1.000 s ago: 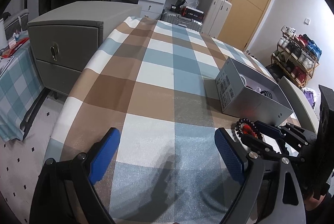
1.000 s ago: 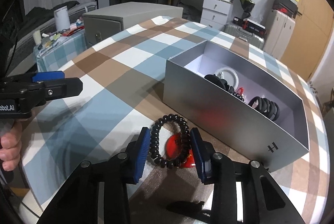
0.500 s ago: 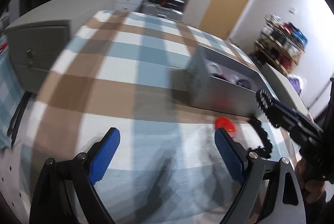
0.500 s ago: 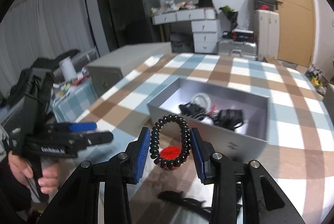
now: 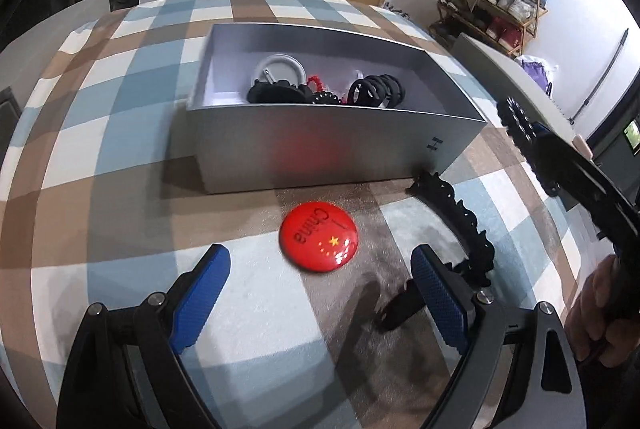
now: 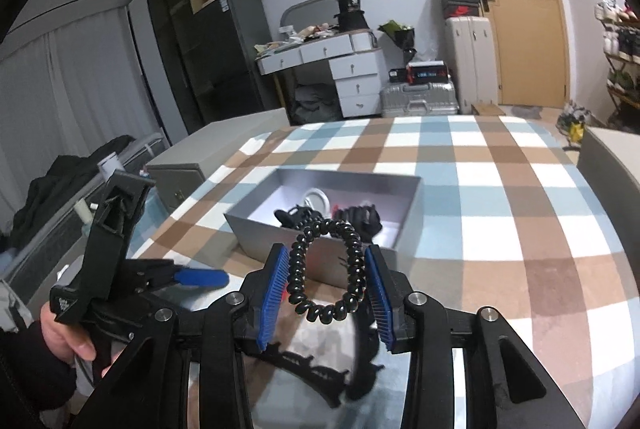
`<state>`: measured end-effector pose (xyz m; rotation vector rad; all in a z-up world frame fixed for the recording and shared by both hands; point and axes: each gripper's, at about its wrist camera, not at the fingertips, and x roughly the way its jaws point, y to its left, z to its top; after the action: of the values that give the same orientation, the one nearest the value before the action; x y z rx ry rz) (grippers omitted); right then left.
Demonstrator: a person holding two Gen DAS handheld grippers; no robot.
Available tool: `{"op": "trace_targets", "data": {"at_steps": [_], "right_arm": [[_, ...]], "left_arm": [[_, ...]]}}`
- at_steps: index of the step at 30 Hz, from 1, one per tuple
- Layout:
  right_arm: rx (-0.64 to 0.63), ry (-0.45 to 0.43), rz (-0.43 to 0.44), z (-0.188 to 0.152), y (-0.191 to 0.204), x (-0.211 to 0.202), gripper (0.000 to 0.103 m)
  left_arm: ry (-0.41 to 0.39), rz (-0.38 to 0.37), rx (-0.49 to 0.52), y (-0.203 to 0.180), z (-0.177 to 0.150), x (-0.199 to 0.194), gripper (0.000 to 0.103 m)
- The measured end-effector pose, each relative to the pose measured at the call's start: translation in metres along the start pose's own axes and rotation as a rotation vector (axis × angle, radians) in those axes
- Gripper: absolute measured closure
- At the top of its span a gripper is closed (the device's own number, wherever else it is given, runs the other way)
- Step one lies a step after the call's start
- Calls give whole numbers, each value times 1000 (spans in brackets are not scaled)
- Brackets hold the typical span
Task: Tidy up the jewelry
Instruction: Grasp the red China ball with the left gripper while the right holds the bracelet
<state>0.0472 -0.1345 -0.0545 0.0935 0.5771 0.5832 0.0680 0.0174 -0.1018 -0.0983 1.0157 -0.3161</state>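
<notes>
My right gripper (image 6: 326,289) is shut on a black spiral hair tie (image 6: 348,269) and holds it in the air, in front of the open silver box (image 6: 412,197). In the left wrist view the box (image 5: 320,145) holds black hair ties (image 5: 374,91), a red one and a white round item. A red China badge (image 5: 319,236) lies on the checked cloth just before the box. My left gripper (image 5: 320,289) is open and empty, low over the cloth with the badge ahead between its fingers. The right gripper with its hair tie (image 5: 516,121) shows at the right.
A black toothed hair claw (image 5: 460,225) lies on the cloth right of the badge. The checked tablecloth (image 6: 500,165) stretches beyond the box. A grey cabinet (image 6: 200,161) stands at the table's left, and a shoe rack (image 5: 492,9) at the far right.
My right gripper lifted the black hair tie off the cloth and raised it toward the box. My left gripper swung right and forward, so the badge now lies in front of it.
</notes>
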Motion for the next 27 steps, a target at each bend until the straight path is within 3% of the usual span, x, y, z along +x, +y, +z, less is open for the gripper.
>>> {"op": "trace_targets", "data": {"at_steps": [6, 9, 11, 15, 17, 27], "right_arm": [[23, -10, 13, -4, -12, -1, 64], [28, -16, 23, -5, -14, -2, 64], [30, -19, 28, -5, -16, -2, 64], [41, -21, 35, -7, -20, -3, 64], [44, -21, 38, -7, -21, -3, 64], [44, -30, 40, -7, -21, -7, 64]], "left_arm": [[28, 33, 19, -3, 8, 7, 17], [40, 73, 47, -7, 9, 8, 30], [45, 91, 56, -9, 9, 8, 44], [61, 141, 91, -13, 8, 10, 54], [64, 149, 105, -14, 7, 10, 66], [82, 177, 131, -19, 7, 9, 66]]}}
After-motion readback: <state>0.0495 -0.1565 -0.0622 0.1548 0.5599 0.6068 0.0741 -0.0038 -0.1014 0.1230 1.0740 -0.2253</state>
